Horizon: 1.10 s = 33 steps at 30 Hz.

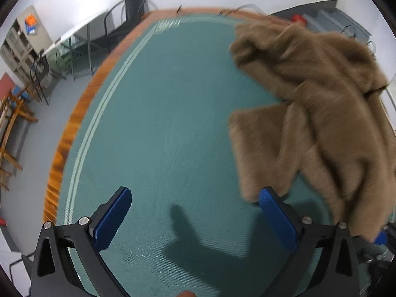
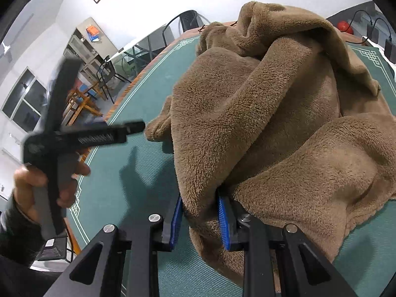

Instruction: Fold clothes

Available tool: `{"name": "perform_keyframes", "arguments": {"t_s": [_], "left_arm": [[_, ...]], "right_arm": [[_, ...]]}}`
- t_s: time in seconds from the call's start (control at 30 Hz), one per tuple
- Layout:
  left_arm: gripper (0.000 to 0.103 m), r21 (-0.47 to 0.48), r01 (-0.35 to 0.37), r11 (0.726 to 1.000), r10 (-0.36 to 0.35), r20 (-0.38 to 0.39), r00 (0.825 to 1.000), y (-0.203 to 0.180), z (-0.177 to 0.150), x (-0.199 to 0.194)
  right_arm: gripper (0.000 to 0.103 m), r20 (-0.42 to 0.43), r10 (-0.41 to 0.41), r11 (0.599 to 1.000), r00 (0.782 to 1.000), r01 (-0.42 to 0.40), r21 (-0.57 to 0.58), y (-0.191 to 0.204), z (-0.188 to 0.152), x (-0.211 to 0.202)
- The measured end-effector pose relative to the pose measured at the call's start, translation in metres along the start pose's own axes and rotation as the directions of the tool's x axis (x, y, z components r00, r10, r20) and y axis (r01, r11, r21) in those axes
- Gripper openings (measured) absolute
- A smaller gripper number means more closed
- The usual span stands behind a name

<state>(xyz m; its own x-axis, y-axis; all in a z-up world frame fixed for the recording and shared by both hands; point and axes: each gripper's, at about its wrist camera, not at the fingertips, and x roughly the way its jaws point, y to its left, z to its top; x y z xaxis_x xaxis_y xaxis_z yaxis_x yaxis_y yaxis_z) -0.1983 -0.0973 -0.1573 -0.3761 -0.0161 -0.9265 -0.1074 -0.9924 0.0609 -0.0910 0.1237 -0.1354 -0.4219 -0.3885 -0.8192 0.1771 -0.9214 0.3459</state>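
Observation:
A brown fleece garment (image 2: 272,123) lies crumpled on the green table mat (image 2: 138,173). My right gripper (image 2: 200,212) is shut on a fold of its near edge and holds it lifted. In the left wrist view the garment (image 1: 321,99) hangs at the right over the mat (image 1: 160,123). My left gripper (image 1: 195,198) is open and empty above the bare mat, its right finger just beside the garment's lower edge. The left gripper's body (image 2: 74,136) shows blurred in the right wrist view, held in a hand.
The mat covers a wooden table with an orange-brown edge (image 1: 74,123). Black chairs (image 1: 118,24) and wooden chairs (image 1: 12,123) stand beyond the left side. Cables and dark boxes (image 2: 381,39) and a red object (image 2: 344,26) sit at the far right.

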Motion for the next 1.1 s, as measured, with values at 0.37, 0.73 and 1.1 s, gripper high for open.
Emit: {"name": "perform_keyframes", "arguments": {"t_s": [0.37,0.73,1.1], "left_arm": [[0.103,-0.037,0.013,0.999,-0.014,-0.029,0.999,0.015,-0.014,0.029],[0.103,-0.052,0.056,0.997,-0.052,0.078,0.996,0.015,-0.028,0.026],[0.103,-0.019,0.069,0.997,-0.067,0.089,0.994,0.010,-0.034,0.024]], "right_arm": [[0.028,-0.048,-0.072,0.997,0.996,0.072,0.005,0.014,0.016,0.006],[0.046,-0.068,-0.148,0.989,0.987,0.146,-0.038,0.030,0.019,0.014],[0.080,-0.068,-0.201,0.971,0.977,0.189,-0.147,0.050,0.012,0.021]]}}
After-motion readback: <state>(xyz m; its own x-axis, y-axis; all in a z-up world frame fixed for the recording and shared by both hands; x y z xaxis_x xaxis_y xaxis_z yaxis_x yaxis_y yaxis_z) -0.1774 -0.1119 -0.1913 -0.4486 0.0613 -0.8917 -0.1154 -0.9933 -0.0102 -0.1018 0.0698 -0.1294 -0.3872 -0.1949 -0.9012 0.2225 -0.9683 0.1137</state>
